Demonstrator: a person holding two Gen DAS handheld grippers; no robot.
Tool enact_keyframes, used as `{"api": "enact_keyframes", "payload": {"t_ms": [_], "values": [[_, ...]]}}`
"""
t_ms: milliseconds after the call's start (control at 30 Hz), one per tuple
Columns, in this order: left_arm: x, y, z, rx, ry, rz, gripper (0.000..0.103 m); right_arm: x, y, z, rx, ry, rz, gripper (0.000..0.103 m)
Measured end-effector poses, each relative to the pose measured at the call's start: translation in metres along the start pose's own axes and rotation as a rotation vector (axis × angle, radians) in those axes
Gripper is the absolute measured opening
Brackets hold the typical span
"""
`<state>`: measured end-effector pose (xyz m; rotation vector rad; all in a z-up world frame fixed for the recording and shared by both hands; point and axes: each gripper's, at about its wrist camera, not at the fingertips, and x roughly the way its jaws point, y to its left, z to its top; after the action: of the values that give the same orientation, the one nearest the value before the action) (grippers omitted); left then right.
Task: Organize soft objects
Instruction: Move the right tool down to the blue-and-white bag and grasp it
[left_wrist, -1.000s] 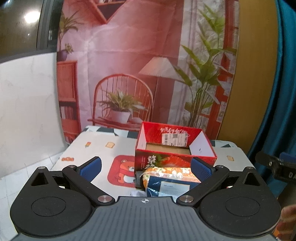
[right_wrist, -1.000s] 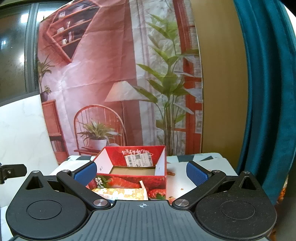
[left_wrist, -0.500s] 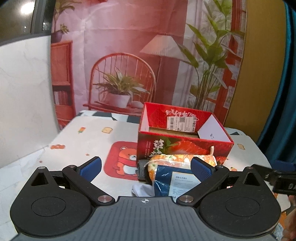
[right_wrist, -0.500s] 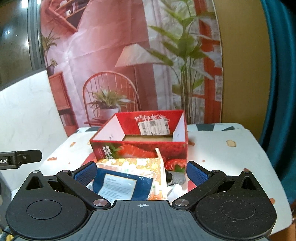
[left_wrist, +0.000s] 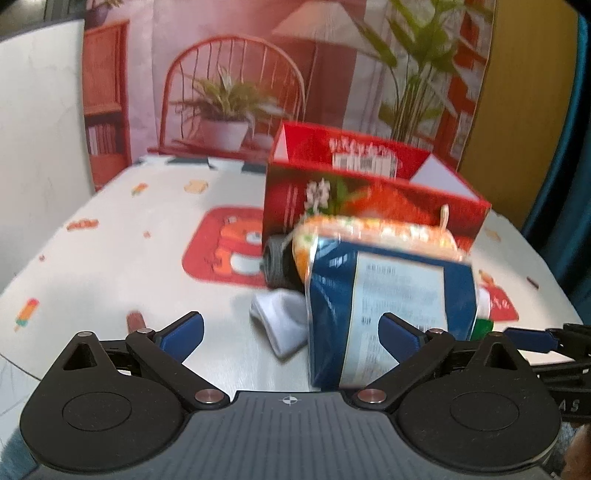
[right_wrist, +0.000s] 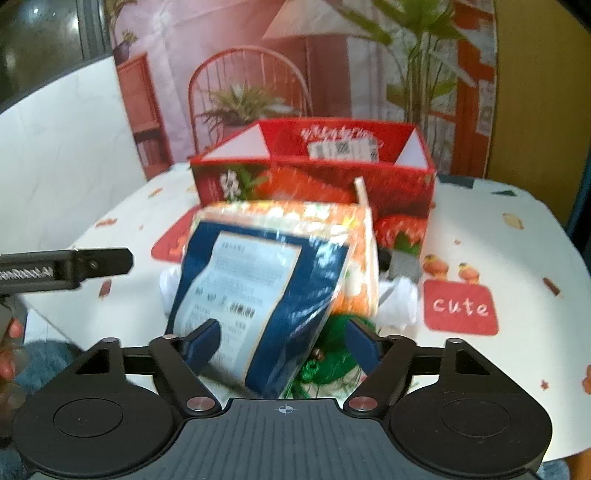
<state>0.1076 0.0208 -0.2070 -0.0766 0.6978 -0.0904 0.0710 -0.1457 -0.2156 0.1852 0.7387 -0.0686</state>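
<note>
A blue and orange snack packet (right_wrist: 258, 280) with a white label leans on a pile in front of the red strawberry box (right_wrist: 314, 177). My right gripper (right_wrist: 282, 339) is down at the packet's lower end. Its jaws are closing with the packet between them, and the right pad still stands apart from it over a green item (right_wrist: 328, 358). My left gripper (left_wrist: 291, 328) hangs open and holds nothing, just left of the same packet (left_wrist: 388, 288). A white sock (left_wrist: 280, 317) and a grey rolled sock (left_wrist: 275, 264) lie beside the packet.
The red box (left_wrist: 369, 192) stands open-topped at the middle of a white table (left_wrist: 129, 236) with cartoon prints. White cloth (right_wrist: 400, 299) lies right of the pile. The left tool's finger (right_wrist: 74, 266) reaches in from the left. A printed backdrop hangs behind.
Both grippers have come down and closer to the pile in front of the box. The right gripper's jaws have narrowed around the packet. The left jaws stay wide.
</note>
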Motion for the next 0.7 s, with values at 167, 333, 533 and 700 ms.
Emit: {"api": "enact_keyframes", "payload": {"t_ms": [167, 333, 533, 700], "values": [[0.012, 0.010, -0.007, -0.055, 0.015, -0.056, 0.089, 0.010, -0.003, -0.007, 0.017, 0.029, 0.024, 0.051], [0.021, 0.010, -0.012, -0.082, 0.018, -0.140, 0.063, 0.014, -0.001, -0.010, -0.003, 0.015, 0.045, 0.042], [0.038, -0.002, -0.015, -0.065, 0.016, -0.183, 0.059, 0.023, -0.001, -0.014, -0.001, 0.036, 0.062, 0.040], [0.055, 0.002, -0.016, -0.144, 0.020, -0.217, 0.060, 0.030, -0.005, -0.017, 0.024, 0.031, 0.062, 0.040]]}}
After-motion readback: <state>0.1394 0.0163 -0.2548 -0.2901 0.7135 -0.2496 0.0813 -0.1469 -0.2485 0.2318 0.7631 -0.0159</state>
